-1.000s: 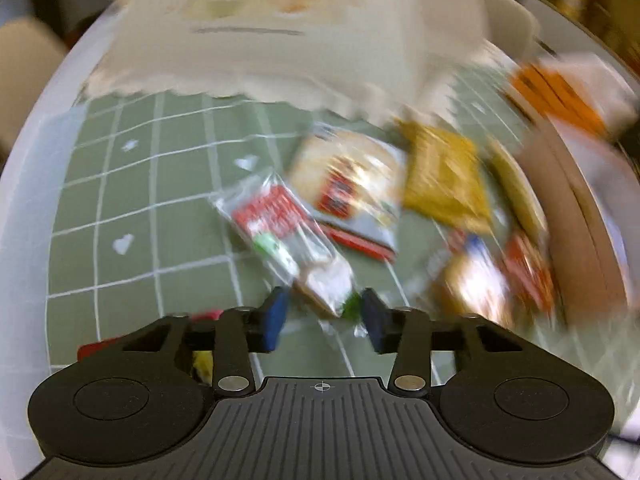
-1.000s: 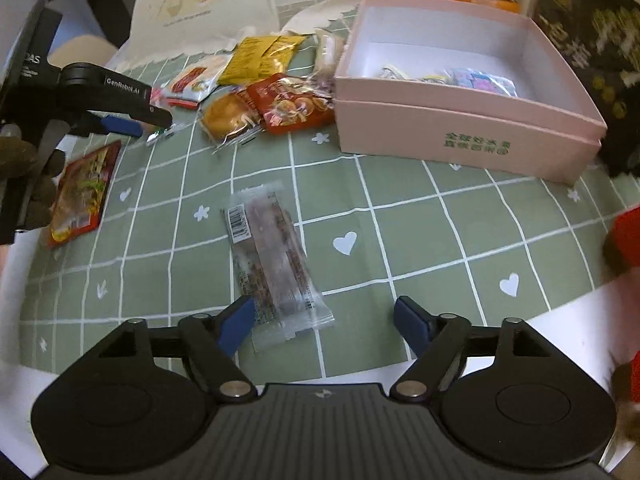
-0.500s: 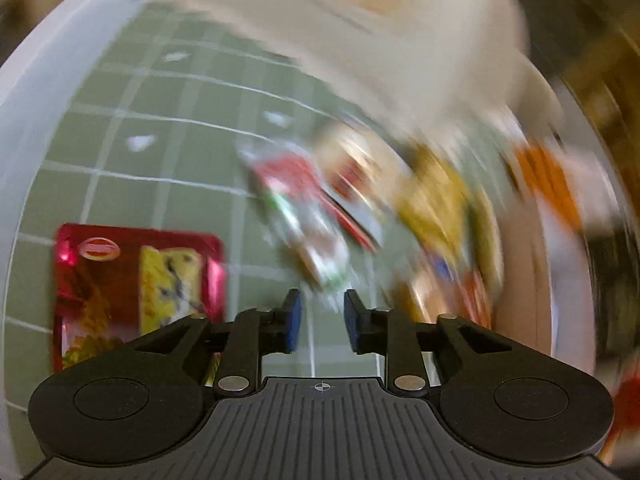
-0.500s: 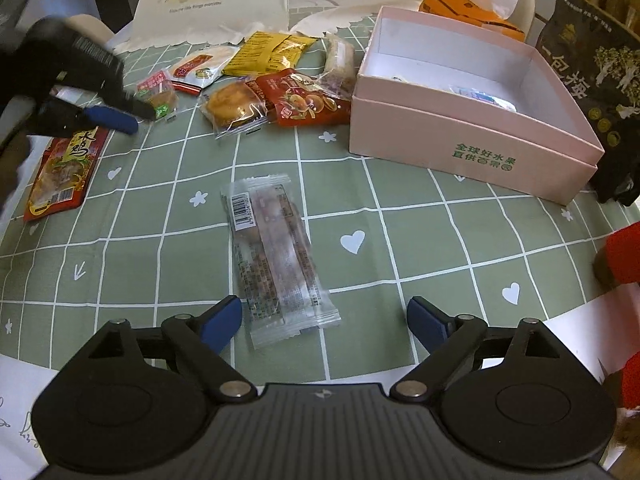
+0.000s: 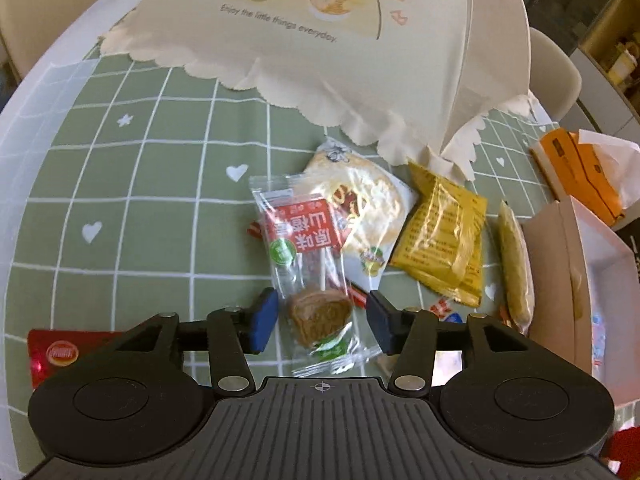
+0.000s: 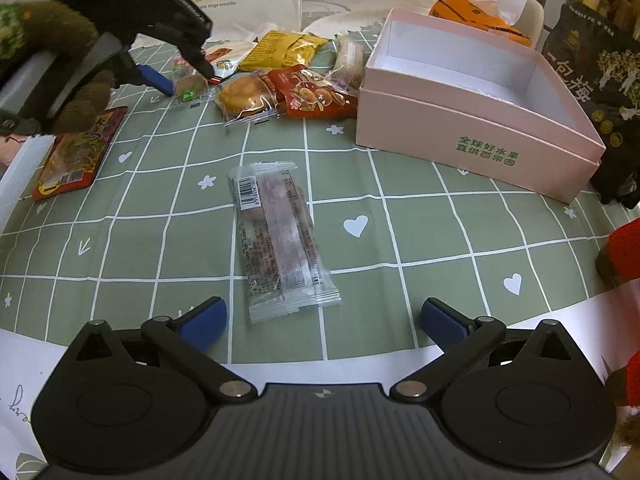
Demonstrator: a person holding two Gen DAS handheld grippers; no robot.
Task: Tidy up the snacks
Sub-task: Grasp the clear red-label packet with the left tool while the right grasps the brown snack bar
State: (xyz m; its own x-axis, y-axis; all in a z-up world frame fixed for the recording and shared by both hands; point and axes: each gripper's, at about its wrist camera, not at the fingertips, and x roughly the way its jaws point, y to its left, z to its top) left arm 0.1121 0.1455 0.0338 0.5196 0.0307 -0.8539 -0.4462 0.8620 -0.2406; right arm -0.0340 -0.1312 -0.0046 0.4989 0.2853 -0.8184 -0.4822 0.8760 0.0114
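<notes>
The left gripper (image 5: pixel 320 320) has just been opening, its jaws straddling but not pressing the crinkly clear lollipop packet (image 5: pixel 310 272) by the snack pile; closing on it seems next; the right gripper (image 6: pixel 322 318), just spread wide and empty, hovers over the flat film-wrapped bar (image 6: pixel 280 236) mid-cloth; the rigid pink box (image 6: pixel 480 120) waits rightward.

Bench (image 6: pixel 120 360): white top under a sage-green white-grid cloth (image 6: pixel 400 240). On the cloth: clear-wrapped long snack bar (image 6: pixel 276 240) centre, open pink cardboard box (image 6: pixel 472 136) far right, flat red foil pouch (image 6: pixel 76 152) left, loose pile of small snack packets (image 6: pixel 280 80) beside the box, cream scalloped paper bag (image 5: pixel 320 40) behind the pile.
</notes>
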